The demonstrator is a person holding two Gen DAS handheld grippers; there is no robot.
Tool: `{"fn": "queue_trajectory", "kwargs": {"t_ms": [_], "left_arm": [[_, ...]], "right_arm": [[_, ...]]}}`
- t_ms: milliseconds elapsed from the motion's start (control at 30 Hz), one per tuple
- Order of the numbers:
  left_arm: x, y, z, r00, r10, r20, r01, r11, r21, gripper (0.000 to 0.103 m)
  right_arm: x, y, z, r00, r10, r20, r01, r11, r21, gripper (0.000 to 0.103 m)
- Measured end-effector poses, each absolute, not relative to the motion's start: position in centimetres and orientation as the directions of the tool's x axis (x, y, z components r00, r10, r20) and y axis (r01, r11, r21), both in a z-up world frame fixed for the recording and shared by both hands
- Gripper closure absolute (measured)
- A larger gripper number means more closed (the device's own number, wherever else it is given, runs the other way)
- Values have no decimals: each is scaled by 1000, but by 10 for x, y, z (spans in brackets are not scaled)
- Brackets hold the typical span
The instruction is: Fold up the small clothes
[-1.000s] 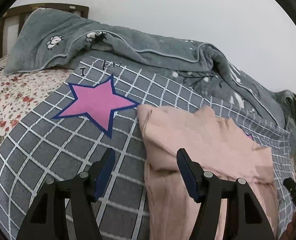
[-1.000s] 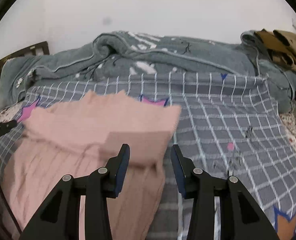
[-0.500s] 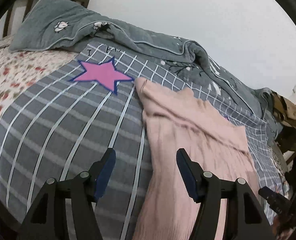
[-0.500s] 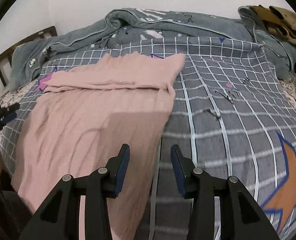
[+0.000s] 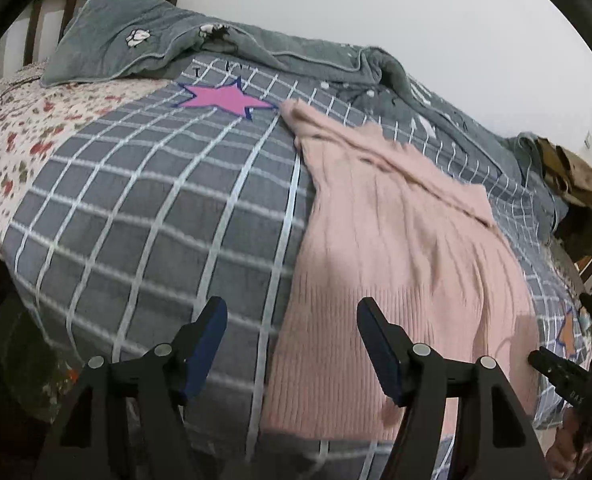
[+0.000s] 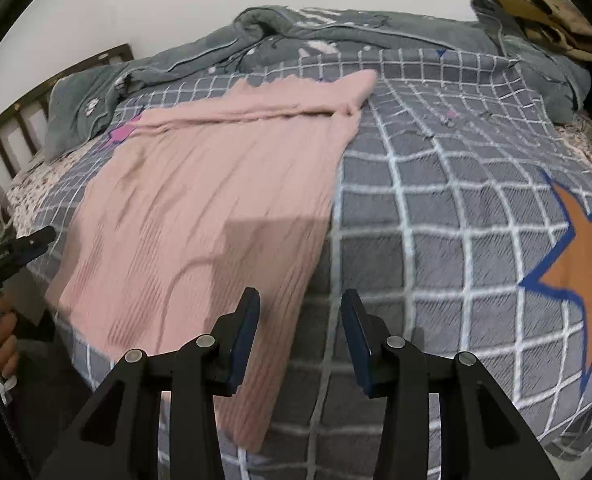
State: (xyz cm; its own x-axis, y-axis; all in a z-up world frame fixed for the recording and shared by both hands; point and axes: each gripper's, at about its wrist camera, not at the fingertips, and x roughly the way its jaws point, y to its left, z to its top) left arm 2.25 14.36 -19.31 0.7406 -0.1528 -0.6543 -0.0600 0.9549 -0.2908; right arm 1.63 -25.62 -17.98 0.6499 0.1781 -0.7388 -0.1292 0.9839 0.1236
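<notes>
Both tongs hang over the near hem of the pink ribbed sweater (image 5: 395,264), which lies flat on the grey checked bedspread (image 5: 156,208) with its top part already turned down along the far end. Left gripper (image 5: 292,344) has its jaws apart and opening, with nothing between them; the sweater's left edge runs just under its right finger. Right gripper (image 6: 299,332) stands apart too and empty, the sweater's right edge passing below its left finger.

Next step, as I judge it, is to take the two hem corners. Done well, each gripper should come down straddling its own edge, bite only the knit and not the bedspread beneath, and close at matching spots. Lift both corners together and evenly, or the soft ribbing will likely skew and wrinkle.
</notes>
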Motion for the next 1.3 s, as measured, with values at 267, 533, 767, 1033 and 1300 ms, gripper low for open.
{"fn": "queue_trajectory", "kwargs": {"t_ms": [267, 533, 767, 1033, 1300], "left_arm": [[21, 124, -207, 709, -66, -702, -80, 982, -172, 43], [25, 114, -213, 691, -61, -720, -67, 987, -148, 68], [17, 138, -205, 732, -95, -675, -91, 968, -235, 96], [11, 148, -210, 730, -158, -665, -86, 944, -318, 96], [12, 153, -217, 685, -240, -687, -79, 914, -398, 93]], "right_arm": [[1, -251, -197, 642, 214, -736, -154, 977, 149, 61], [2, -240, -200, 661, 212, -719, -165, 977, 136, 66], [1, -226, -196, 693, 203, -692, -198, 976, 88, 98], [-11, -269, -183, 732, 222, -644, -163, 975, 151, 99], [-5, -249, -193, 676, 228, -701, -211, 971, 112, 92]]}}
